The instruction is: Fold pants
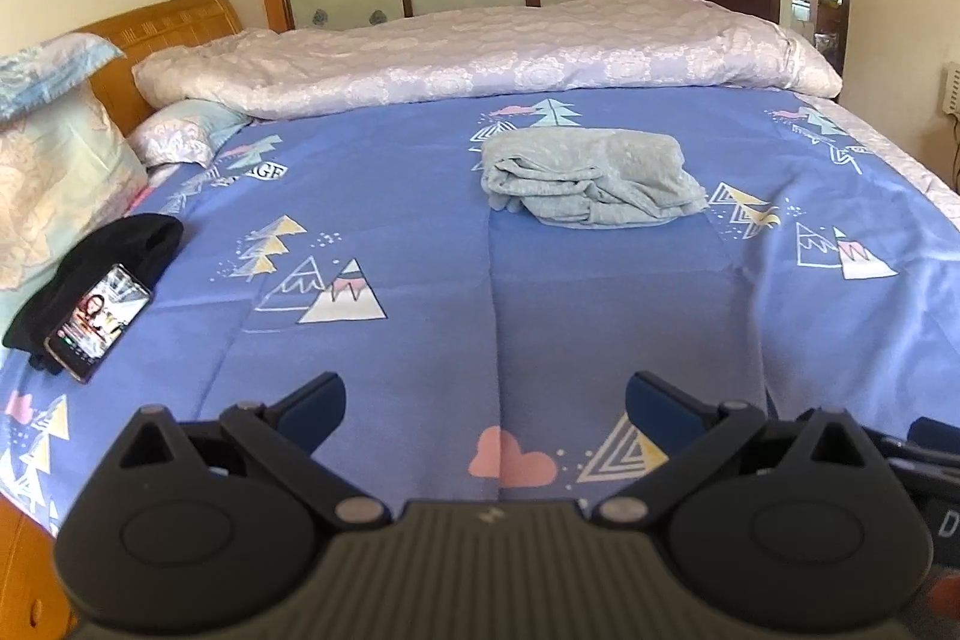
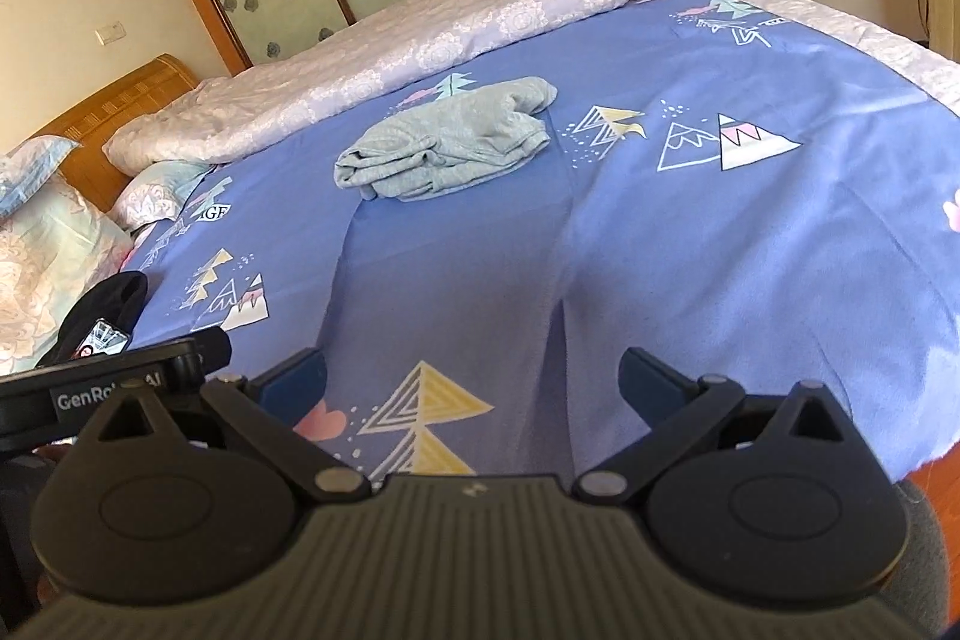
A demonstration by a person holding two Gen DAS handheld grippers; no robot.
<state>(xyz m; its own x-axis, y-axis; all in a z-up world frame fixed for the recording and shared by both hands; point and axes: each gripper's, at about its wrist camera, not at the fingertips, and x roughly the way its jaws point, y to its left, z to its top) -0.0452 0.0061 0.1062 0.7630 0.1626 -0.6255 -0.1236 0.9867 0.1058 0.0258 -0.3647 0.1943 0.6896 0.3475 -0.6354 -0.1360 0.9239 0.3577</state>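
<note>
Pants [image 1: 591, 178] lay bundled far ahead, long axis left-right; left gripper [image 1: 485, 403] and right gripper [image 2: 473, 379] both gaped empty, neither clearly nearer.

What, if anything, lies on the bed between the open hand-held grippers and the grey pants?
Nothing visible does. Only bare blue sheet lies between the left hand-held gripper, the right hand-held gripper and the grey pants. The phone and black garment sit off to the left.

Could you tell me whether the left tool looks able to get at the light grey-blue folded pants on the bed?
Probably yes: the open left tool faces the light grey-blue folded pants across bare blue patterned bedsheet, nothing between.
</note>
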